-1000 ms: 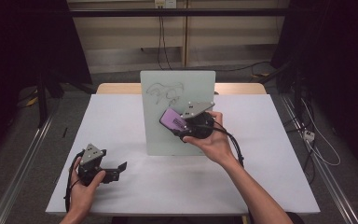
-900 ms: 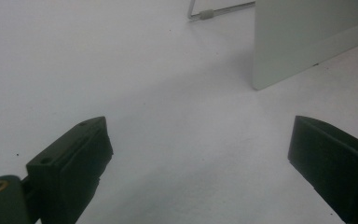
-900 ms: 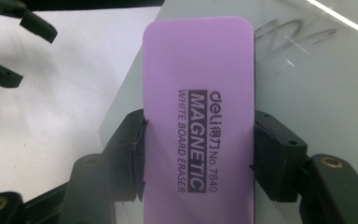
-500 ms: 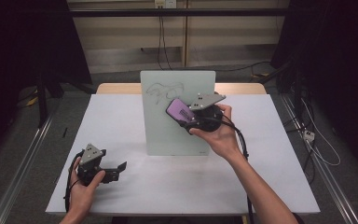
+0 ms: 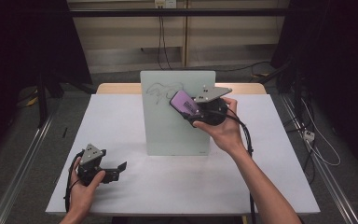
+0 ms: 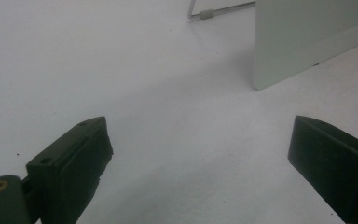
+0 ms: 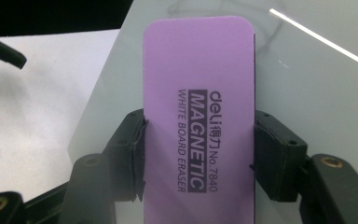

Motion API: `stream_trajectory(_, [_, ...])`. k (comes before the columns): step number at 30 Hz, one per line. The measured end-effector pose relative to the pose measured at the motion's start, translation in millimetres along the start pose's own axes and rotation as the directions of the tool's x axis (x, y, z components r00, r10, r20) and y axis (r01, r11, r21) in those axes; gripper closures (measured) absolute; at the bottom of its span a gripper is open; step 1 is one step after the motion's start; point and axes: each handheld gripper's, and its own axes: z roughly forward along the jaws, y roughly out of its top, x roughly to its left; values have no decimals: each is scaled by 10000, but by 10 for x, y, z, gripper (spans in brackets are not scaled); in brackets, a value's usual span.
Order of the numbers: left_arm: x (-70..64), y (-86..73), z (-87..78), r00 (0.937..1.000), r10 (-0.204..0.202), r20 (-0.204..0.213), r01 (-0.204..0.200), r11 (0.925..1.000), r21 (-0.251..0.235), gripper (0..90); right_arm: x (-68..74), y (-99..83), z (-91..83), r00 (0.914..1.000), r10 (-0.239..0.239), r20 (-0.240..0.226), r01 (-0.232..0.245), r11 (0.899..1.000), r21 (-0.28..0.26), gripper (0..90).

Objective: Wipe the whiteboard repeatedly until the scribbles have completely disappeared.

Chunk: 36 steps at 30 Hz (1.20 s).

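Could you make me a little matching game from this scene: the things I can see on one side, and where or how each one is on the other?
Things:
1. purple eraser
2. whiteboard
3. left gripper
4. scribble

States:
A. open, low over the white table, holding nothing
B. drawn near the board's top edge
C. clamped between the right gripper's jaws
D. standing upright at the middle of the table

Pairs: 1-C, 2-D, 3-A, 4-B
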Motion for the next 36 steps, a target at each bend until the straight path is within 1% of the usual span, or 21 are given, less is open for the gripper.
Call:
stream_trajectory(8, [-8, 3, 13, 10000, 47, -12, -47, 10000, 41, 55, 176, -48, 180, 9988, -291, -400, 305, 9989, 352, 421])
stream_trajectory(10, [-10, 3, 13, 10000, 57, -5, -57, 10000, 47, 55, 220, -47, 230, 9983, -254, -518, 274, 9988, 395, 421])
stream_trajectory(14, [-6, 2, 11, 10000, 35, -12, -35, 10000, 41, 55, 300, -42, 329, 9963, -334, -787, 374, 9981, 498, 421])
stream_trajectory(15, [-1, 3, 7, 10000, 89, -3, -89, 9999, 71, 55, 319, -40, 352, 9958, -350, -846, 395, 9978, 525, 421])
stream_trajectory(16, [-6, 2, 7, 10000, 9, -27, -9, 10000, 13, 55, 336, -39, 374, 9950, -375, -929, 430, 9974, 571, 421])
stream_trajectory(20, [0, 3, 2, 10000, 18, -12, -18, 10000, 8, 55, 374, -20, 421, 9940, -381, -1026, 447, 9970, 628, 420])
stream_trajectory(21, [1, 2, 1, 10000, 4, -12, -4, 10000, 0, 55, 364, -14, 419, 9935, -381, -1077, 451, 9969, 639, 420])
stream_trajectory(22, [4, 1, 2, 10000, 7, 12, -7, 10000, -4, 55, 355, -11, 414, 9934, -288, -1114, 358, 9975, 613, 420])
stream_trajectory(24, [6, 1, 3, 10000, 14, 9, -14, 10000, -18, 55, 337, 5, 395, 9939, -276, -1068, 338, 9978, 569, 421])
stream_trajectory(28, [7, 2, -3, 10000, -3, -18, 3, 10000, -44, 55, 258, 67, 310, 9971, -275, -708, 299, 9990, 329, 421])
stream_trajectory(32, [10, 0, -1, 10000, -20, -8, 20, 10000, -44, 55, 139, 106, 202, 9988, -104, -481, 112, 9998, 165, 421])
stream_trajectory(36, [6, 1, 0, 10000, 0, 1, 0, 10000, -33, 55, 32, 147, 85, 9999, -46, -90, 46, 10000, 44, 421])
